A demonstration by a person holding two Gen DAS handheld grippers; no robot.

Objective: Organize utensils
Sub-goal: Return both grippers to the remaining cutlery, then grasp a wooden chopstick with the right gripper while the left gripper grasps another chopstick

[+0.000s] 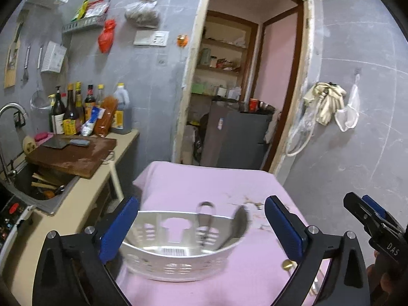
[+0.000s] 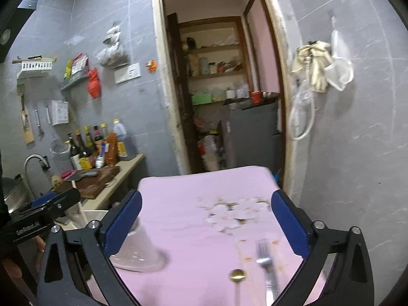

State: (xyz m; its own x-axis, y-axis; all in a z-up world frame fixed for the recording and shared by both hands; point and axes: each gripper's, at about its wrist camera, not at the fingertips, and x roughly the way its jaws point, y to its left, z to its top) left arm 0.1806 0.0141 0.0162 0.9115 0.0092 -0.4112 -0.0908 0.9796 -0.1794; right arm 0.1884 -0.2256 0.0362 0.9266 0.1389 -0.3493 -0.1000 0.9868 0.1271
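Note:
A white slotted utensil basket (image 1: 176,244) stands on the pink cloth-covered table (image 1: 204,181), between the fingers of my open left gripper (image 1: 201,227). It holds a metal utensil with a loop handle (image 1: 205,219) and a knife-like blade (image 1: 234,227). In the right wrist view the basket (image 2: 137,250) is at the left, partly behind the left finger. A fork (image 2: 265,262) and a small gold-bowled spoon (image 2: 237,275) lie on the cloth (image 2: 193,193) between the fingers of my open, empty right gripper (image 2: 206,227). The gold spoon also shows in the left wrist view (image 1: 287,265).
A counter (image 1: 84,201) at the left carries a wooden cutting board (image 1: 71,156) with a cleaver, several bottles (image 1: 76,109) and a sink (image 1: 33,186). A doorway (image 1: 242,81) with a grey cabinet lies beyond the table. A tiled wall (image 1: 357,127) with hanging gloves is at the right.

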